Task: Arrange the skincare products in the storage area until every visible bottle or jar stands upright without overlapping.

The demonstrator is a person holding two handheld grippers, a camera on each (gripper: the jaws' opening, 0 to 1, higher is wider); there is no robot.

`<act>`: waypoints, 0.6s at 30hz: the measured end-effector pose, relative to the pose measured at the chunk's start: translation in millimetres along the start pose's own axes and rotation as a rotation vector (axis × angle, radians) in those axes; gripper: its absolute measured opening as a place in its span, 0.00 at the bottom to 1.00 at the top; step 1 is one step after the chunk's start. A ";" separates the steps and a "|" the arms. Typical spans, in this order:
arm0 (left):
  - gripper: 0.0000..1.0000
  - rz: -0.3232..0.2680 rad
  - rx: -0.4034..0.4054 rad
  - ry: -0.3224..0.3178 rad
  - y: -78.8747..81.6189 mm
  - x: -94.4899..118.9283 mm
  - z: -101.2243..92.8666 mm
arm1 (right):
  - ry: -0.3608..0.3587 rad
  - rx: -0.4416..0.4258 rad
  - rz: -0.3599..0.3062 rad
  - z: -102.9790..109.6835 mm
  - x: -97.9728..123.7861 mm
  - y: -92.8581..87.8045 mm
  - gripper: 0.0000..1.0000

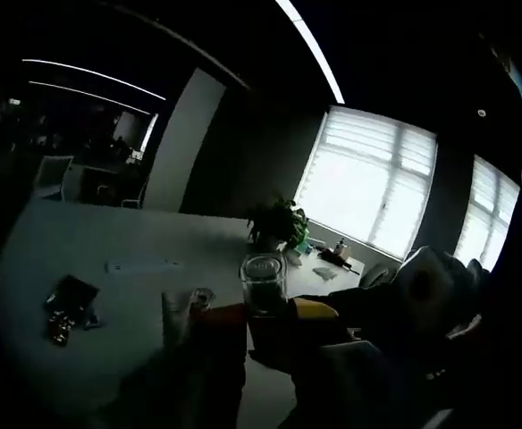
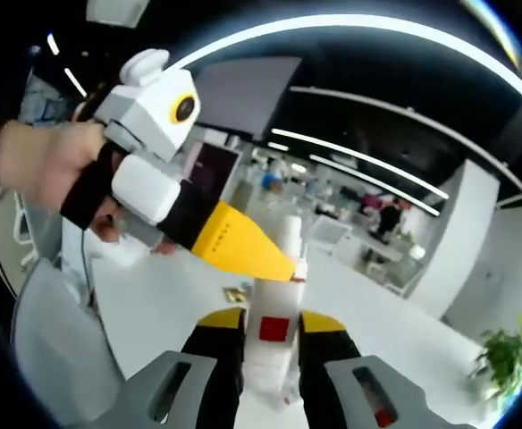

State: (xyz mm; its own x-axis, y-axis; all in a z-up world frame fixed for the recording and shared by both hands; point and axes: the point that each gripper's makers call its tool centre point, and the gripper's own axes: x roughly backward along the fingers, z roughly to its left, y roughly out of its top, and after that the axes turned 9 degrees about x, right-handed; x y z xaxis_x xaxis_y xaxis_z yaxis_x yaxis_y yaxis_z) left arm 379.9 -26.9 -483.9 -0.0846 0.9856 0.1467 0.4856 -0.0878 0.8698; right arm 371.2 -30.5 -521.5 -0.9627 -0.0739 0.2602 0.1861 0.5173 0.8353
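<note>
- Bottle (image 2: 277,335), white with a red square label, sits upright between the right gripper (image 2: 272,350) jaws in the right gripper view. Jaws stand narrow, pads touching or nearly touching its sides; I read that as a grasp, though the contact line is partly hidden.
- Left gripper (image 2: 283,265) comes in from the left of that view, held by a person's hand (image 2: 42,165). Its yellow tip meets the top of the white bottle, at what looks like a small red cap. Whether its jaws are apart or closed I cannot tell.
- Left gripper view is very dark. A clear jar (image 1: 263,284) with a pale lid stands just beyond the jaws, with yellow-tipped black parts below and right of it. I cannot tell if they grip it.
- Table (image 1: 109,241), white, carries everything. Left of the jar: a small dark packet (image 1: 67,307) lying flat, and a pale flat item beyond it, too dim to name. Behind the jar: a potted plant (image 1: 279,223), then bright windows with blinds (image 1: 368,179).
- Step, my read: two-handed handling of the white bottle, right gripper holding the body, left steadying or working the top.
- Next move calls for: keep the bottle vertical, set its base flat on bare table clear of the jar, then open the jaws without tipping it.
- Risk: tall narrow bottle, likely topples if nudged at the top.
</note>
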 end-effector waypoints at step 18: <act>0.18 0.122 -0.173 -0.035 -13.9 -14.6 25.4 | 0.054 -0.113 0.030 8.5 8.7 -33.9 0.29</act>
State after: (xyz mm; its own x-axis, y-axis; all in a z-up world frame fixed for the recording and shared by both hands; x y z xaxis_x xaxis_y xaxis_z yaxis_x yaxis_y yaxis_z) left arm 396.5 -36.4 -510.1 -0.0025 0.9702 0.2424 0.3333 -0.2278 0.9149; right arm 354.9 -41.5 -551.7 -0.9452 -0.1070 0.3086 0.2382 0.4204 0.8755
